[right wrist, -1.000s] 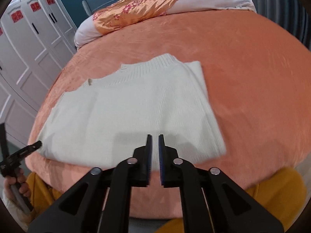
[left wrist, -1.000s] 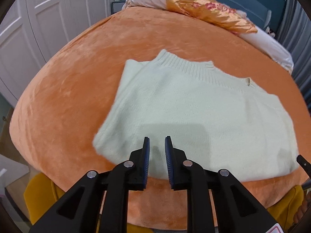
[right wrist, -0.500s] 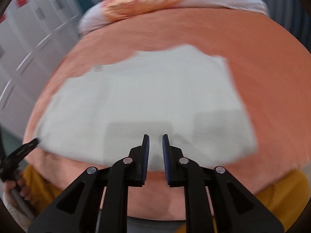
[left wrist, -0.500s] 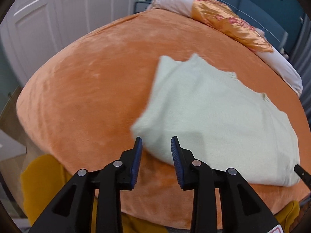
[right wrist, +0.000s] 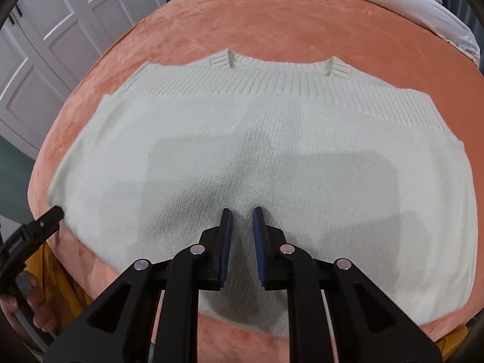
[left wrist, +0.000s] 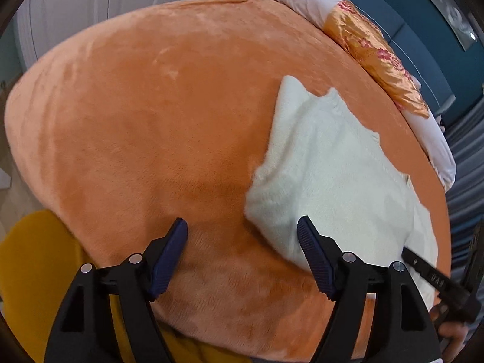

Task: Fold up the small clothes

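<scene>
A cream knit sweater [right wrist: 272, 139] lies flat, partly folded, on the orange bed cover [right wrist: 272, 24], ribbed hem on the far side. In the left wrist view the sweater [left wrist: 326, 175] lies to the right. My left gripper [left wrist: 242, 227] is wide open and empty, just off the sweater's near left corner, above the orange cover [left wrist: 136, 121]. My right gripper [right wrist: 242, 214] is slightly open and empty, hovering over the sweater's near middle. The left gripper's tip shows in the right wrist view [right wrist: 48, 217] at the sweater's left edge.
Pillows, white and orange satin [left wrist: 378, 54], lie at the bed's head. White wardrobe doors [right wrist: 51, 45] stand to the left of the bed. The bed's front edge drops off below the grippers. The right gripper's tip [left wrist: 429, 272] shows at the left wrist view's lower right.
My left gripper has swung left off the sweater to its corner and opened wide. My right gripper has moved left over the sweater's middle and opened slightly.
</scene>
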`<state>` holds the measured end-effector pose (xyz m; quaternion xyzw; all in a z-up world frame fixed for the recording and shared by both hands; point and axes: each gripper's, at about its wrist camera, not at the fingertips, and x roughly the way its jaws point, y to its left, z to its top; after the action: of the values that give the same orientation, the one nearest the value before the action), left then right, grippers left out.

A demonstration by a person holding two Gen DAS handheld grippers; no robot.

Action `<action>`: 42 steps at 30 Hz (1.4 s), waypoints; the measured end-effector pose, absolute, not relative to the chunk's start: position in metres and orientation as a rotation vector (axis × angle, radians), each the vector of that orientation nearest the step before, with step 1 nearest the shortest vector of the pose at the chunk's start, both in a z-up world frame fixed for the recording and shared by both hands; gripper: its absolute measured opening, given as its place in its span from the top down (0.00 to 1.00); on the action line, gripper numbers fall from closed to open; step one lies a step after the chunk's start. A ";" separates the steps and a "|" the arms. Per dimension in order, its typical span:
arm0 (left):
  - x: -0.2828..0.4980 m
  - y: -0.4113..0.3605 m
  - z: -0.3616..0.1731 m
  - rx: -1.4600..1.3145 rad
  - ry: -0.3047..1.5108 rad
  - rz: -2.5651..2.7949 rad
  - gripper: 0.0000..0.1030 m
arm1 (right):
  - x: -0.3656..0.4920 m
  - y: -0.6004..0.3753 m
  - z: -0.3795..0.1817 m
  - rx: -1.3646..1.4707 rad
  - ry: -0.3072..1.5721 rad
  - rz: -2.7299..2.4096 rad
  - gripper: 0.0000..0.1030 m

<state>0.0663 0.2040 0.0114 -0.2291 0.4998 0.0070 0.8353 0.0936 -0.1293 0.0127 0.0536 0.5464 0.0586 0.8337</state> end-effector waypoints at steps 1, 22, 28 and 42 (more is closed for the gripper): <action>0.070 0.204 0.011 -0.495 1.058 0.016 0.30 | 0.094 -0.129 0.012 0.112 1.160 0.125 0.86; 0.091 0.107 0.124 -0.382 0.894 -0.277 0.86 | 0.073 -0.157 0.024 0.321 1.067 0.133 0.80; 0.076 0.009 0.165 -0.220 0.841 -0.440 0.88 | 0.010 -0.213 0.035 0.450 0.985 0.127 0.67; 0.052 -0.185 0.048 0.232 1.021 -0.531 0.83 | -0.090 -0.329 0.037 0.659 0.918 -0.039 0.62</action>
<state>0.0518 -0.1849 0.0481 0.1094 0.4816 -0.2507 0.8326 -0.0899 -0.3293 0.0365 0.3120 0.4350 -0.0183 0.8445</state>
